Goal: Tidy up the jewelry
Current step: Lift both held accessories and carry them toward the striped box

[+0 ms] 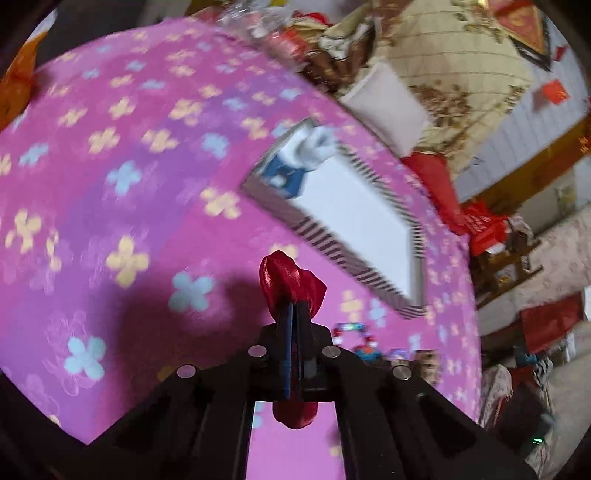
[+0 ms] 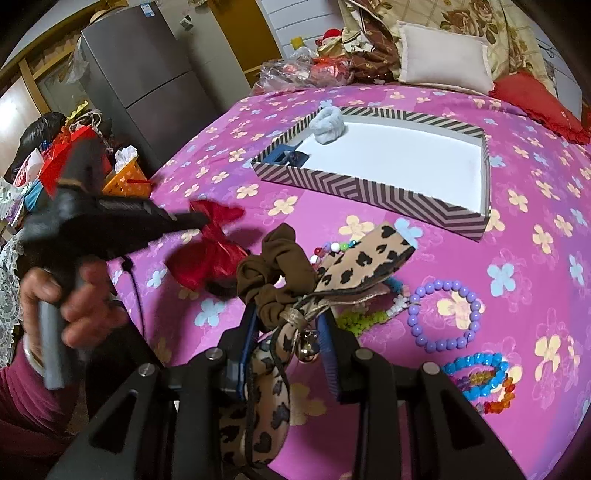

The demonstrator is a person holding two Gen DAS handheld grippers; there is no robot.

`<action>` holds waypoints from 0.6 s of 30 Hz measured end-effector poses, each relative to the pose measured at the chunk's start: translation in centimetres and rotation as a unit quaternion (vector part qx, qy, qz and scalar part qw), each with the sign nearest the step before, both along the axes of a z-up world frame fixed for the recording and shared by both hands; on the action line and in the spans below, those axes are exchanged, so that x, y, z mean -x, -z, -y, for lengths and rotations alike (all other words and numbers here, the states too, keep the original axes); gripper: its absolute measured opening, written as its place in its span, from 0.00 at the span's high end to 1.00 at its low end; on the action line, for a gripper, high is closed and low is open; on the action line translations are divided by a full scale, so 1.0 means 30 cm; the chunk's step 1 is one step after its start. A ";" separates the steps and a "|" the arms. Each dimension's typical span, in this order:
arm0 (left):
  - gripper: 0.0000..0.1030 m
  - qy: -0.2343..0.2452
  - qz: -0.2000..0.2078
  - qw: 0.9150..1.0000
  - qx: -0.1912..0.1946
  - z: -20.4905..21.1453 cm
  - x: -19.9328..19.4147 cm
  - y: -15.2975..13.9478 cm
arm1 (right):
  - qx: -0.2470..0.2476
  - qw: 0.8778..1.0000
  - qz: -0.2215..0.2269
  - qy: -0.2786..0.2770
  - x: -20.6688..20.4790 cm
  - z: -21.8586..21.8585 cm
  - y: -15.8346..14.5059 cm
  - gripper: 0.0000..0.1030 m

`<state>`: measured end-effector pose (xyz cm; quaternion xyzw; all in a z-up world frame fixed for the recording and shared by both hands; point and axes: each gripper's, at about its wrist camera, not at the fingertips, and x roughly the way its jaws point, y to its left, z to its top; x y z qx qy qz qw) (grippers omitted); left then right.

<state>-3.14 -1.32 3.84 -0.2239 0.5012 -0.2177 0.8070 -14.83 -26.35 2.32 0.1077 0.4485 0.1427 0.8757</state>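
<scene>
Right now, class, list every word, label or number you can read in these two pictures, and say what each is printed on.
No text can be read.
Fridge: blue sticker at the top, too small.
Red hanging: gold marks, blurred.
Red bag: white marks, blurred.

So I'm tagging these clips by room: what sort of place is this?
Most likely a lived-in bedroom: the work surface looks like a bed under a pink floral sheet, with a pillow and folded floral quilts at its far end.
</scene>
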 end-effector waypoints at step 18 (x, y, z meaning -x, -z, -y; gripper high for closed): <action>0.93 0.058 0.016 0.998 0.013 0.104 -0.038 -0.129 | -0.002 1.000 0.020 0.006 0.008 0.038 -0.056 0.68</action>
